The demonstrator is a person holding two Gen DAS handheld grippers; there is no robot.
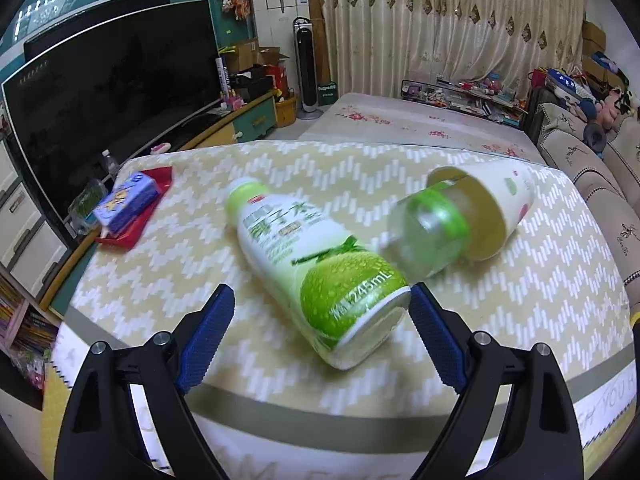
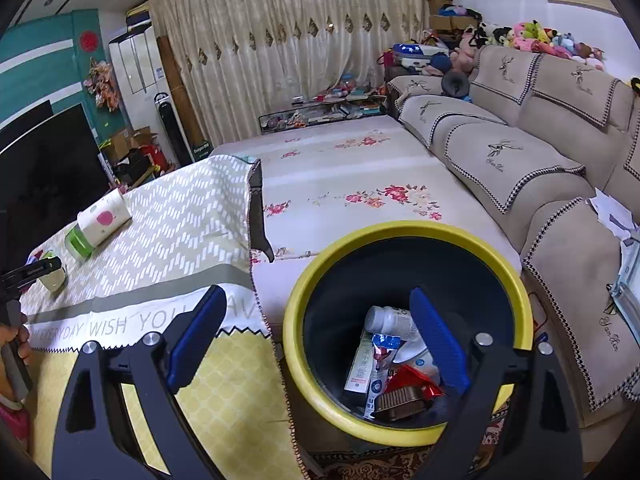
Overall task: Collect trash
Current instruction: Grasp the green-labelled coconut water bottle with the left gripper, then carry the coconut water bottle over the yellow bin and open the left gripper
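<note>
My left hand-held gripper (image 1: pixel 322 300): jaws spread wide, nothing held; the base of the coconut-drink bottle (image 1: pixel 316 264) lies between the blue pads, the right pad just at its bottom rim, no squeeze yet.
Coconut-drink bottle: on its side on the worktop (image 1: pixel 160 280), cap pointing away from me, base nearest. I judge this the piece to take now.
How I'd grip it: push further along the body so the pads straddle the label rather than the rounded base edge, where they could slip; close squarely across the width, since a lying bottle will roll if one pad lands first.
Green-banded clear bottle (image 1: pixel 430 230): just beyond, touching or nearly touching the first, its far end tucked into a paper cup (image 1: pixel 496 208) lying on its side. I'd lift clear so as not to nudge them.
Tissue pack on red tray (image 1: pixel 132 204): far left edge, well apart.
My right hand-held gripper (image 2: pixel 316 336): open, empty, hanging over the yellow-rimmed bin (image 2: pixel 296 320) beside the worktop; bin already holds cartons and wrappers.
</note>
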